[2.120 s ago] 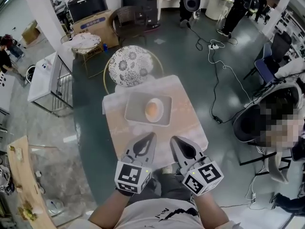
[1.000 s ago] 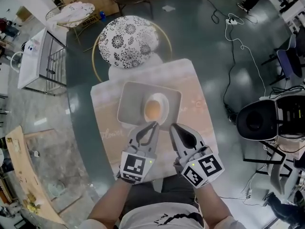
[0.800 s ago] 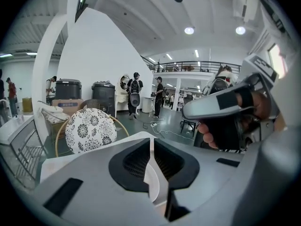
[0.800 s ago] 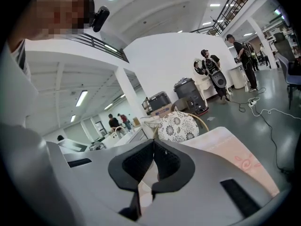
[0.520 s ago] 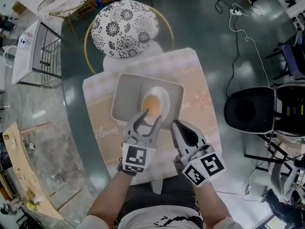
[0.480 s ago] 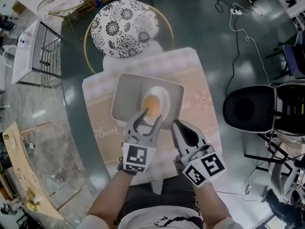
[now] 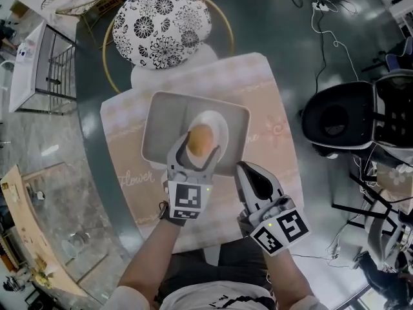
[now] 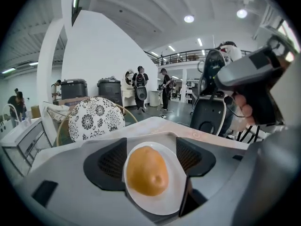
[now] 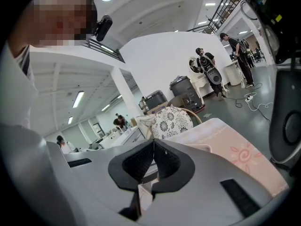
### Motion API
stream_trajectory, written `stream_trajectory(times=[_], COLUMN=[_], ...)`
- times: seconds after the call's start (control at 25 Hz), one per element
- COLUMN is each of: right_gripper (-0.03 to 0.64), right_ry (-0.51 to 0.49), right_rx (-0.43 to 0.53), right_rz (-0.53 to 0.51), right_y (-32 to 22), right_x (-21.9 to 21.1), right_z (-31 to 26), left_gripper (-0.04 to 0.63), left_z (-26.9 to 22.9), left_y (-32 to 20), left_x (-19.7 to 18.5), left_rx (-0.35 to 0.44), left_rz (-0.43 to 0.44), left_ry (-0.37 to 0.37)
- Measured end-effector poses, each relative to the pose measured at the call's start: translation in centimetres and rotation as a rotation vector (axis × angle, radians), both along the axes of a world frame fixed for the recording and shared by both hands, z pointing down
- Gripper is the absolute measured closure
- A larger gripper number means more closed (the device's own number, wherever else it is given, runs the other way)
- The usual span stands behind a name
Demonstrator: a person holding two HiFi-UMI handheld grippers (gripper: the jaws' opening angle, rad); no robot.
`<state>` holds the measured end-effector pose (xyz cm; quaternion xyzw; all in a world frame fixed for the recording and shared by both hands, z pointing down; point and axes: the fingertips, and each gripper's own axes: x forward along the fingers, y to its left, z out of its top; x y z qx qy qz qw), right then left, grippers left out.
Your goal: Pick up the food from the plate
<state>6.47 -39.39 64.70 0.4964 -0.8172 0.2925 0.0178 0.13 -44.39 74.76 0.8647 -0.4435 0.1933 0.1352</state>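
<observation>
Nearest the person, the right claw [image 7: 245, 168] hovers over the front part of the desk [image 7: 268, 95], its two jaws pressed together with nothing between them. Just beyond and to its left, the left claw [image 7: 197, 152] reaches over the near rim of a grey tray [image 7: 161, 124]. Its jaws stand apart, one on each side of the food [image 7: 201, 138], with no clear squeeze on it.

The food, a single rounded orange-brown lump, sits on the one white oval plate [image 7: 216, 123]. That plate lies inside the tray, toward its right half, and the tray's left half is bare. The tray rests on the pink patterned cover of the desk.

Past the far edge of the desk stands one chair with a black-and-white flowered cushion [image 7: 161, 18]
</observation>
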Motion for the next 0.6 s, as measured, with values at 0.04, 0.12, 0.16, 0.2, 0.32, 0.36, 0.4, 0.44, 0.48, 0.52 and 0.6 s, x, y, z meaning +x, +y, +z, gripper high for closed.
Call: stream_trajectory(times=[0.04, 0.12, 0.16, 0.2, 0.32, 0.36, 0.4, 0.44, 0.48, 0.52, 0.6], right_gripper=[0.601, 0.601, 0.601, 0.601, 0.601, 0.601, 0.601, 0.600, 0.601, 0.601, 0.601], right_ry=[-0.001, -0.005, -0.006, -0.007, -0.008, -0.008, -0.009, -0.009, -0.010, -0.010, -0.009], right_rx=[-0.002, -0.002, -0.003, -0.005, -0.013, -0.014, -0.015, -0.015, -0.017, -0.019, -0.022], right_rz=[0.002, 0.005, 0.006, 0.007, 0.001, -0.001, -0.003, -0.005, -0.006, -0.007, -0.009], right_y=[0.0, 0.0, 0.0, 0.1, 0.2, 0.2, 0.1, 0.1, 0.2, 0.2, 0.3], right_x=[0.1, 0.2, 0.3, 0.4, 0.5, 0.5, 0.5, 0.5, 0.5, 0.6, 0.6], right_z=[0.2, 0.6, 0.7, 1.0, 1.6, 1.7, 1.8, 1.9, 2.0, 2.1, 2.3], left_gripper=[0.286, 0.279, 0.275, 0.271, 0.255, 0.250, 0.248, 0.245, 0.244, 0.244, 0.244], left_z=[0.4, 1.1, 1.5, 1.9, 2.9, 3.2, 3.4, 3.7, 4.0, 4.4, 5.1], left_y=[-0.1, -0.5, -0.7, -0.8, -1.1, -1.2, -1.3, -1.4, -1.4, -1.5, -1.5], left_x=[0.0, -0.1, -0.1, -0.1, 0.1, 0.2, 0.3, 0.4, 0.4, 0.5, 0.5], left_rx=[-0.003, -0.011, -0.016, -0.022, -0.033, -0.033, -0.033, -0.035, -0.039, -0.046, -0.060], left_rz=[-0.004, -0.013, -0.016, -0.018, -0.017, -0.014, -0.011, -0.009, -0.007, -0.007, -0.007], left_ry=[-0.001, -0.007, -0.011, -0.015, -0.026, -0.029, -0.033, -0.039, -0.047, -0.057, -0.074])
